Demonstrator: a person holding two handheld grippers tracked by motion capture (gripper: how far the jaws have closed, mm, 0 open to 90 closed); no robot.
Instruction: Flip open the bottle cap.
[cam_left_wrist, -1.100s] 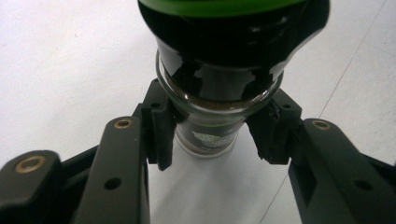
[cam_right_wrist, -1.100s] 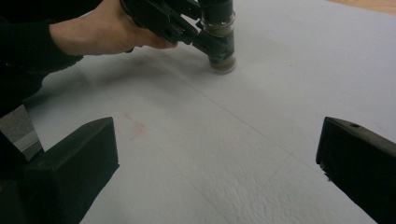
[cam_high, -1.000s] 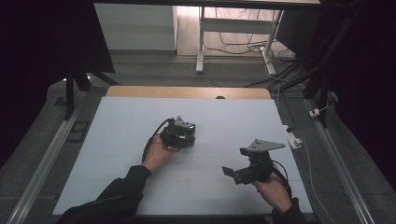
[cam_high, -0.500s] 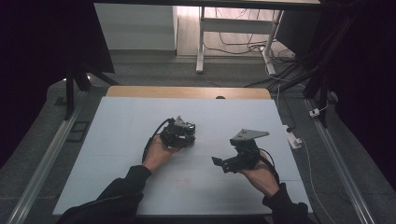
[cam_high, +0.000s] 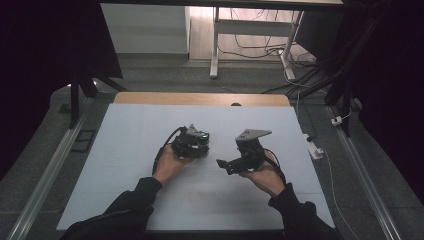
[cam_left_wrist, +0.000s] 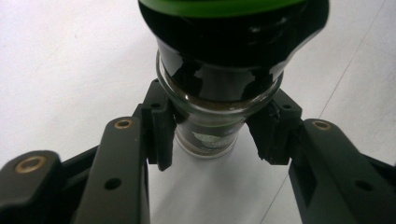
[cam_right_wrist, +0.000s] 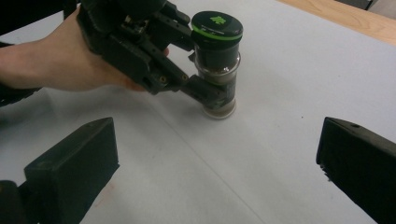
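Right gripper view: left claw (cam_right_wrist: 205, 91) pinching cylindrical glass jar (cam_right_wrist: 218, 74); right claw (cam_right_wrist: 219, 172) spread.

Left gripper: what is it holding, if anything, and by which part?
The left gripper clamps a small upright glass jar with a black, green-rimmed lid by its glass body, just below the lid. The right gripper holds nothing.

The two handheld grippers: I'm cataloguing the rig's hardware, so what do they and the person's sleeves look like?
Both are black, with angular two-link jaws. The left gripper has brass-coloured pivot pins and blocky black pads. The right gripper carries a grey three-cornered plate on top. A black cable trails from the left one. The sleeves are black.
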